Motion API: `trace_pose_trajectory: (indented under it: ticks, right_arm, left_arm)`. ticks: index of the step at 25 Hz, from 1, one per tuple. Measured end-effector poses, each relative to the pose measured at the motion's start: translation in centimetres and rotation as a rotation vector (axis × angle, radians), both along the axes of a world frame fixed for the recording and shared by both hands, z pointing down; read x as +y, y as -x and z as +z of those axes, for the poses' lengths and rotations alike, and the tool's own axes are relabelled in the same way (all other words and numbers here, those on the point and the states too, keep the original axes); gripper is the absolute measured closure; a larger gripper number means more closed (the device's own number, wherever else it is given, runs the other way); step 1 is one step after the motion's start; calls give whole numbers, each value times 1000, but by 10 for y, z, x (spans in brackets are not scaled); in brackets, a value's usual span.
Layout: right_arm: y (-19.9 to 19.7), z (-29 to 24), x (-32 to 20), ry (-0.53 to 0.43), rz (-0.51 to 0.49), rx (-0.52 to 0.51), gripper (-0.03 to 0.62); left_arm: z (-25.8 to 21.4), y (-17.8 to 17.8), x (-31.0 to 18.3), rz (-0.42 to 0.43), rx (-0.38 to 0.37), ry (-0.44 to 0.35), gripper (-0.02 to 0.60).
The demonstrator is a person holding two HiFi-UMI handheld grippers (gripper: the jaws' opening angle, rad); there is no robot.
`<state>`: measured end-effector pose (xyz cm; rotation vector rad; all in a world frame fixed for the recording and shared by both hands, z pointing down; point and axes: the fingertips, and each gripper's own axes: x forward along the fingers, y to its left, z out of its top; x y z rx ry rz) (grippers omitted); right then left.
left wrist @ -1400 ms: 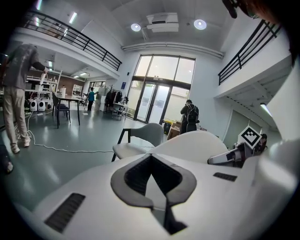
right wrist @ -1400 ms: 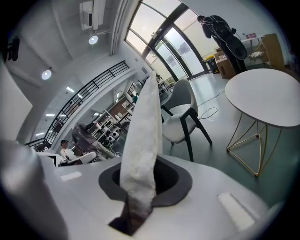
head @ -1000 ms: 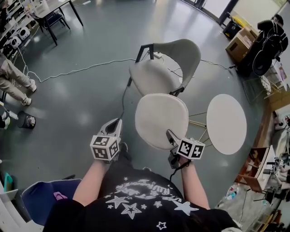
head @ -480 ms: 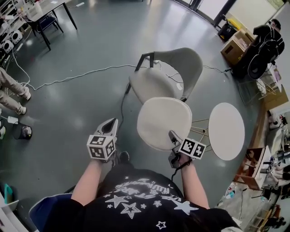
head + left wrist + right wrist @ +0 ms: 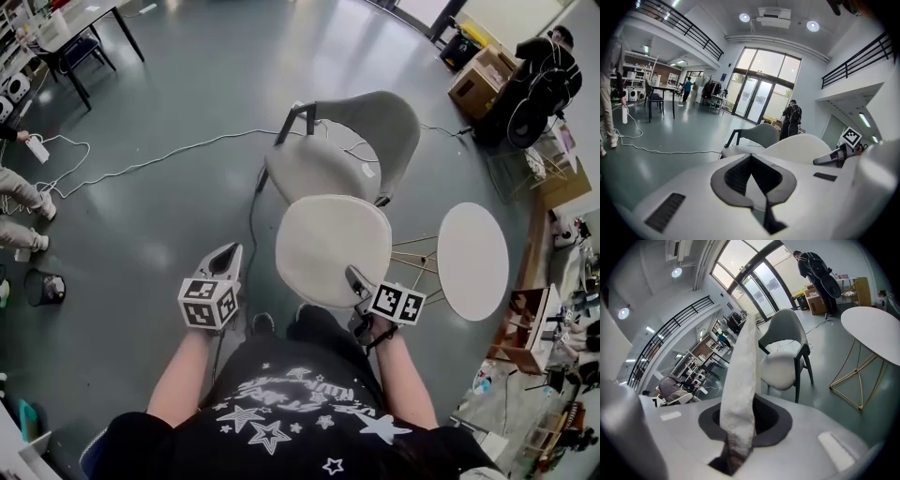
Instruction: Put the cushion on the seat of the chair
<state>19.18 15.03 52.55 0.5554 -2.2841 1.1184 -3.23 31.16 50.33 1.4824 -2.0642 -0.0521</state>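
Right claw [image 5: 353, 277] is clamped on the near rim of the round cushion [image 5: 333, 246], jaws narrow with the padding squeezed between them. Left claw [image 5: 228, 253] is closed on nothing and hangs beside the cushion, apart from it. The cushion is in the air between me and the chair [image 5: 380, 117], short of its seat [image 5: 314, 169], as I judge it. Risk: with a one-sided pinch at the rim, the cushion could sag, swing or pull out of the pads when I reach forward. It could also catch on the backrest and land crooked. The cable [image 5: 169, 150] on the floor near the chair legs could snag a foot. The head view gives the layout of cushion, seat and round side surface [image 5: 473, 258]. Only the right gripper view shows the grip itself, with the cushion edge-on and the fabric crushed between the pads. Only the left gripper view confirms that claw is empty.
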Motion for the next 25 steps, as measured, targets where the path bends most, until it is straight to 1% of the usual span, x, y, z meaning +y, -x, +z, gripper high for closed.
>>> trace_pose_trajectory:
  ticks: [3, 6, 13, 16, 20, 25]
  right_arm:
    - [4, 4, -12, 8, 6, 5, 536]
    - [12, 11, -34, 24, 13, 6, 536]
    - [68, 25, -91, 104, 45, -32, 536]
    - [93, 31, -122, 127, 48, -28, 536]
    - [121, 33, -170, 134, 62, -27, 536]
    - [141, 34, -224, 166, 92, -58, 536]
  left_arm:
    - [3, 3, -11, 6, 6, 10, 575]
    - [6, 8, -26, -2, 8, 21, 575]
    - [8, 49, -64, -28, -4, 59, 575]
    - [12, 66, -95, -25, -1, 80, 574]
    - [9, 86, -148, 3, -8, 90, 575]
    - [2, 101, -205, 18, -22, 87, 575]
